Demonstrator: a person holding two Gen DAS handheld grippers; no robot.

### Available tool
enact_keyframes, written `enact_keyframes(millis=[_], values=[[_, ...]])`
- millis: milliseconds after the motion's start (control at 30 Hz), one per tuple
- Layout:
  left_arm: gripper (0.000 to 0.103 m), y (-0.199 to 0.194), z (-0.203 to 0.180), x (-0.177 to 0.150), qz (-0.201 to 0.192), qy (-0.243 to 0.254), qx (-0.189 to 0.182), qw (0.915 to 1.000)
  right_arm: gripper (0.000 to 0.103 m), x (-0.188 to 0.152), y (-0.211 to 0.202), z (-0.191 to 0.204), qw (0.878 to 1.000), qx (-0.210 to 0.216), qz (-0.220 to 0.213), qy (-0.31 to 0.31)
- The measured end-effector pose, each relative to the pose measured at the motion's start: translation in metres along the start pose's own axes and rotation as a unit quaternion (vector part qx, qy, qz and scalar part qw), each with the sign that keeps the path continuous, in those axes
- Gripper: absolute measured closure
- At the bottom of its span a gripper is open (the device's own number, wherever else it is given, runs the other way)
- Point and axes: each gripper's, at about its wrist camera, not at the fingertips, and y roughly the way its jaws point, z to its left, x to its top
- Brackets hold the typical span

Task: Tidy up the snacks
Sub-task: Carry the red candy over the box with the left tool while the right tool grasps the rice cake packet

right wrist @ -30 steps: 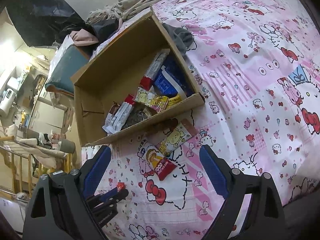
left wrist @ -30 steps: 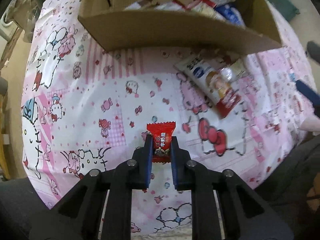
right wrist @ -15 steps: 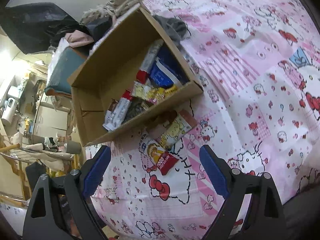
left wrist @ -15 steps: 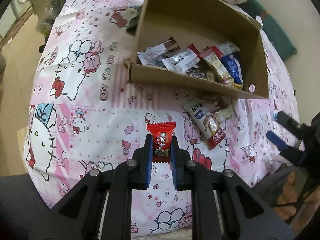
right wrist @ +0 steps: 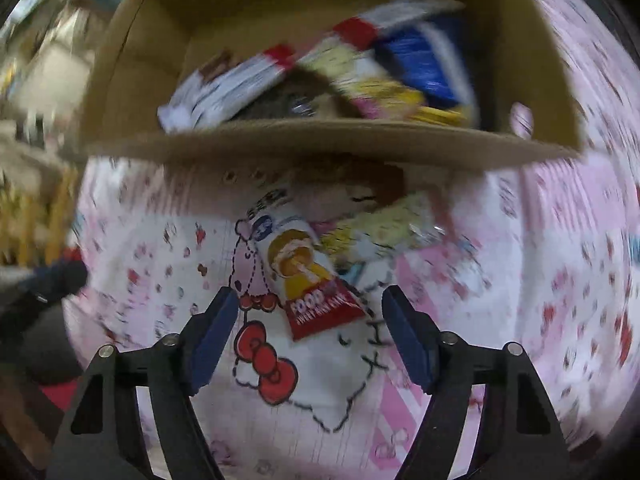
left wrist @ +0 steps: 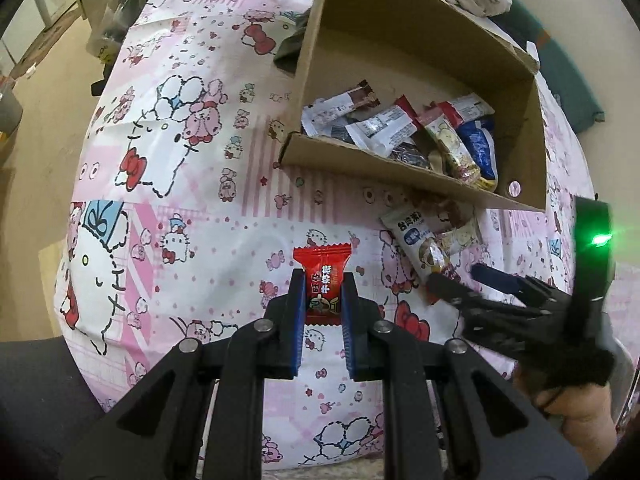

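Red foil is catching the light on the wrapped milk candy (left wrist: 323,280), which is sitting pinched upright between the jaws of the left gripper (left wrist: 322,300), its crimped top edge sticking out past the blue pads (left wrist: 295,320); the candy is hanging above the pink cartoon-print cloth (left wrist: 192,208) rather than lying on it. Beyond it, a cardboard box (left wrist: 400,176) is resting on the cloth with its open top facing the cameras, and a jumble of snack packets (left wrist: 400,128) is lying inside against the near wall: white-and-red bars, a yellow cartoon packet and a blue one. Just outside that near wall, a white cake packet with a red end (right wrist: 304,276) is lying flat on the cloth, and a pale yellow packet (right wrist: 384,228) is lying beside it, the two touching or overlapping at one corner. The right gripper (right wrist: 310,332) is hovering over the cloth with its jaws spread wide, holding nothing, and the red end of the cake packet is lying between its blue fingers (right wrist: 404,336). In the left wrist view the right gripper (left wrist: 464,280) is reaching in from the right side, close to the cake packet (left wrist: 420,248). The right wrist view is blurring heavily, so the print on the boxed packets is not readable there.
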Motion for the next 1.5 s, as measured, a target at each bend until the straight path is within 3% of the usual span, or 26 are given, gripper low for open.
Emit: enact_keyframes(millis=[100,167,233,300,367,567,733,1133,1300,1500], values=[[0.090,0.000,0.004,0.000,0.000,-0.008,0.001,1.0000,0.028,0.001,0.018,0.013,0.998,-0.055,0.007,-0.041],[0.090,0.001,0.006,0.001,0.001,-0.011,0.004,0.9999,0.029,0.000,0.025,0.017,0.997,-0.062,0.013,-0.052],[0.090,0.001,0.007,0.002,0.001,-0.013,0.008,0.9999,0.039,-0.002,0.026,0.022,0.995,-0.070,0.009,-0.065],[0.090,0.001,0.006,0.002,-0.001,-0.013,0.009,0.9999,0.063,-0.004,0.024,0.026,0.995,-0.068,0.007,-0.077],[0.090,-0.001,0.005,0.002,-0.007,-0.010,0.011,0.9999,0.069,-0.008,0.019,0.025,0.996,-0.046,0.011,-0.069],[0.090,-0.005,0.006,0.003,-0.016,-0.008,0.017,0.9997,0.069,-0.032,-0.009,0.017,0.998,0.052,0.026,-0.018],[0.090,-0.005,0.007,0.004,-0.018,-0.007,0.026,0.9995,0.069,-0.054,-0.039,0.014,0.994,0.105,0.006,0.003],[0.090,-0.032,-0.011,0.005,-0.061,0.039,0.041,0.9966,0.069,-0.047,-0.112,-0.017,0.983,0.144,-0.100,0.049],[0.090,-0.053,-0.026,0.029,-0.088,0.054,0.029,0.9943,0.069,-0.025,-0.140,-0.041,0.973,0.145,-0.164,0.070],[0.090,-0.063,-0.054,0.069,-0.117,0.097,0.044,0.9875,0.069,0.010,-0.148,-0.060,0.961,0.152,-0.213,0.094]])
